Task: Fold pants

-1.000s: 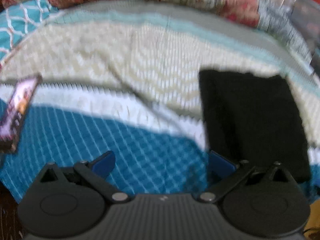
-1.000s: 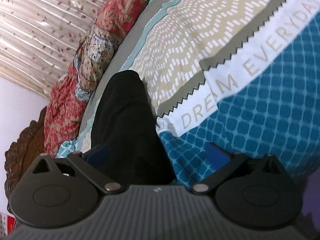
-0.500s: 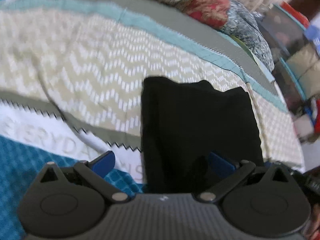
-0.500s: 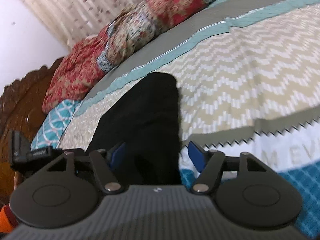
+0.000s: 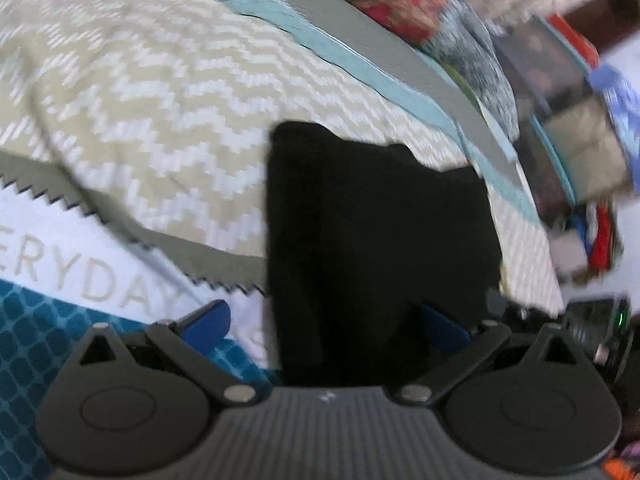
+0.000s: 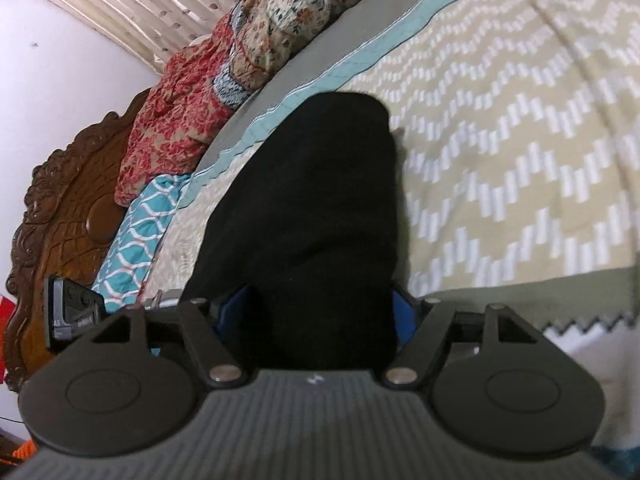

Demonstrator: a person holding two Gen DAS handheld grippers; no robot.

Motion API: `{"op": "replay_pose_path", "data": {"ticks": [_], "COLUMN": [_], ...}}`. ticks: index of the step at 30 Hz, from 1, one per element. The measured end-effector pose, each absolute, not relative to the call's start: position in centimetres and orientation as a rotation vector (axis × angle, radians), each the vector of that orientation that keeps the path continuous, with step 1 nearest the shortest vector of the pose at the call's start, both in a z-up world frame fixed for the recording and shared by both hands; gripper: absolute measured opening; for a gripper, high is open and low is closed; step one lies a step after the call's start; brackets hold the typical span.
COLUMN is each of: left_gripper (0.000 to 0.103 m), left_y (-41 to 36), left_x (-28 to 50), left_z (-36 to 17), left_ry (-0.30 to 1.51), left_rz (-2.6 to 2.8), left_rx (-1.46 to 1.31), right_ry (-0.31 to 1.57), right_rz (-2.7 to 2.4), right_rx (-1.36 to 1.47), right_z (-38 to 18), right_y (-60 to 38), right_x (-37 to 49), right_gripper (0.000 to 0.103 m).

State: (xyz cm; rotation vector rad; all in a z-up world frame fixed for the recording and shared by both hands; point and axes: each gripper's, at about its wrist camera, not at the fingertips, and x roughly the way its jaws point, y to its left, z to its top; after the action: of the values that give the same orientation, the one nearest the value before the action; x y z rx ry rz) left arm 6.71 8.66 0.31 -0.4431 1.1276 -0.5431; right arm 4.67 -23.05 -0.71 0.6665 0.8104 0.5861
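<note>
- My left tongs (image 5: 326, 326) are spread wide; one blue pad sits over the white lettered band of the bedspread (image 5: 168, 128), the other over the near edge of the pants (image 5: 376, 232).
- The black pants lie folded on the bed, across the beige zigzag band.
- My right tongs (image 6: 316, 312) are partly closed, the near end of the pants (image 6: 312, 216) between their pads; I cannot tell whether they pinch it.

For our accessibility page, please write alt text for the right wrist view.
Black pants lie folded on a patterned bedspread, their near end between the blue fingers of the right claw. Floral pillows and a carved headboard stand behind.
</note>
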Motion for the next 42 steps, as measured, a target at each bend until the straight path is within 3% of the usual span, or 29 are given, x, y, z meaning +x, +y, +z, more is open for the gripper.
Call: {"op": "replay_pose_path", "data": {"ticks": [1, 4, 6, 8, 15, 22, 28, 32, 34, 39, 40, 41, 42], "left_gripper": [0.079, 0.059, 0.051, 0.034, 0.034, 0.035, 0.036, 0.039, 0.05, 0.051, 0.053, 0.061, 0.068], "left_y": [8.0, 6.4, 6.6, 7.3, 7.4, 4.8, 0.3, -2.0, -2.5, -3.4, -3.3, -3.2, -3.1], "left_x": [6.6, 5.6, 5.5, 5.9, 9.9, 19.4, 28.1, 32.2, 32.2, 29.4, 28.9, 28.1, 27.1], "left_z": [0.4, 1.9, 3.0, 4.7, 12.1, 16.4, 10.9, 3.8, 1.9, 4.3, 4.9, 5.5, 6.1], "left_ry": [1.143, 1.104, 1.086, 1.056, 0.842, 0.667, 0.702, 0.888, 0.894, 0.862, 0.868, 0.875, 0.879], "left_rz": [-0.586, -0.543, -0.523, -0.553, -0.574, -0.531, -0.457, -0.327, -0.273, -0.214, -0.197, -0.182, -0.163], "left_rx": [-0.456, -0.364, -0.364, -0.419, -0.409, -0.325, -0.268, -0.188, -0.156, -0.073, -0.064, -0.056, -0.047], "right_ry": [0.815, 0.81, 0.765, 0.71, 0.483, 0.273, 0.271, 0.477, 0.595, 0.585, 0.572, 0.55, 0.525], "right_rz": [0.594, 0.581, 0.599, 0.612, 0.655, 0.614, 0.468, 0.355, 0.252, 0.189, 0.16, 0.137, 0.124], "right_rx": [0.666, 0.668, 0.667, 0.616, 0.555, 0.43, 0.374, 0.394, 0.341, 0.373, 0.345, 0.322, 0.312], "right_z": [-0.6, 0.2, 1.8, 4.0, 10.9, 14.7, 11.5, 5.6, 2.8, 3.7, 4.3, 5.0, 5.4], "right_y": [-22.8, -22.5, -22.5, -21.9, -21.1, -21.7, -22.5, -22.4, -21.8, -22.6, -22.3, -22.0, -22.0], "right_x": [4.7, 4.1, 3.4, 3.0, 5.8, 13.8, 22.4, 27.8, 29.1, 27.2, 26.2, 25.2, 24.1], "right_gripper": [0.059, 0.044, 0.039, 0.036, 0.032, 0.031, 0.032, 0.032, 0.044, 0.051, 0.056, 0.061, 0.075]}}
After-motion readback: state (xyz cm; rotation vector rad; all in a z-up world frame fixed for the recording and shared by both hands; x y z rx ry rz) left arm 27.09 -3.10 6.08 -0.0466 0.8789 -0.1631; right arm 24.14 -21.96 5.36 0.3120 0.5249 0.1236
